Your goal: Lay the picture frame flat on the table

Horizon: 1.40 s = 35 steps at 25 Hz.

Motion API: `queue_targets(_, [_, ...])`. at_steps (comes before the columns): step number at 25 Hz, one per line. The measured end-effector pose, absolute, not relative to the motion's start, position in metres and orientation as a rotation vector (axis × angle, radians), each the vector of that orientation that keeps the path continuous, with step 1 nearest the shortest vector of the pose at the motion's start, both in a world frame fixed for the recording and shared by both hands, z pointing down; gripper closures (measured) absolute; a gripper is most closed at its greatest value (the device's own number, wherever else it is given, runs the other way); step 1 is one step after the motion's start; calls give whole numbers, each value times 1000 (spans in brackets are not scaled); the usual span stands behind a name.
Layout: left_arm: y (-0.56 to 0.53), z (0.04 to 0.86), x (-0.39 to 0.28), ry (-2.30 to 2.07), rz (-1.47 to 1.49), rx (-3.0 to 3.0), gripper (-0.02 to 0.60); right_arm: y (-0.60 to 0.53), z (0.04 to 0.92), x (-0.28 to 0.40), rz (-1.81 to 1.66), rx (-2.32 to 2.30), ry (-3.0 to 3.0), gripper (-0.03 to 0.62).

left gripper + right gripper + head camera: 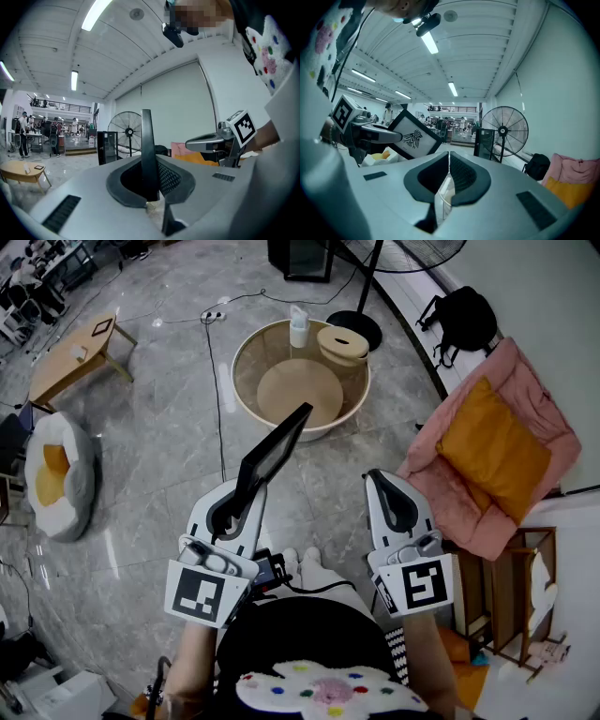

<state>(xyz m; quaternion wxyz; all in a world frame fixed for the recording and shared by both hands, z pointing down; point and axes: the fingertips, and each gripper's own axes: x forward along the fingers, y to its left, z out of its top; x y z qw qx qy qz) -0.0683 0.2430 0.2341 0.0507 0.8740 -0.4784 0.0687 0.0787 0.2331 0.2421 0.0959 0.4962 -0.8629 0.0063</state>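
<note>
A black picture frame (274,450) stands tilted up in the air, with my left gripper (246,487) shut on its lower edge. The left gripper view shows the frame (146,150) edge-on, upright between the pads. In the right gripper view the frame (414,136) shows its white face with a black bird print. My right gripper (377,478) is shut with nothing in it, level with the left gripper and to its right. The round glass-topped table (246,351) stands on the floor ahead of both grippers.
On the table sit a round wooden box (341,343) and a white bottle (299,327). A pink armchair (525,390) with an orange cushion stands at the right. A floor fan (504,129), a black bag (464,315), a low wooden table (66,360) and a white floor cushion (80,486) surround the spot.
</note>
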Motion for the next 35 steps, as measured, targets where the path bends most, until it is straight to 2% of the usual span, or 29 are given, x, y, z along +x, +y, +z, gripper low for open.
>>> queue_targets(35, [257, 225, -92, -1395, 138, 2731, 545, 263, 243, 63, -11, 1586, -2495, 557])
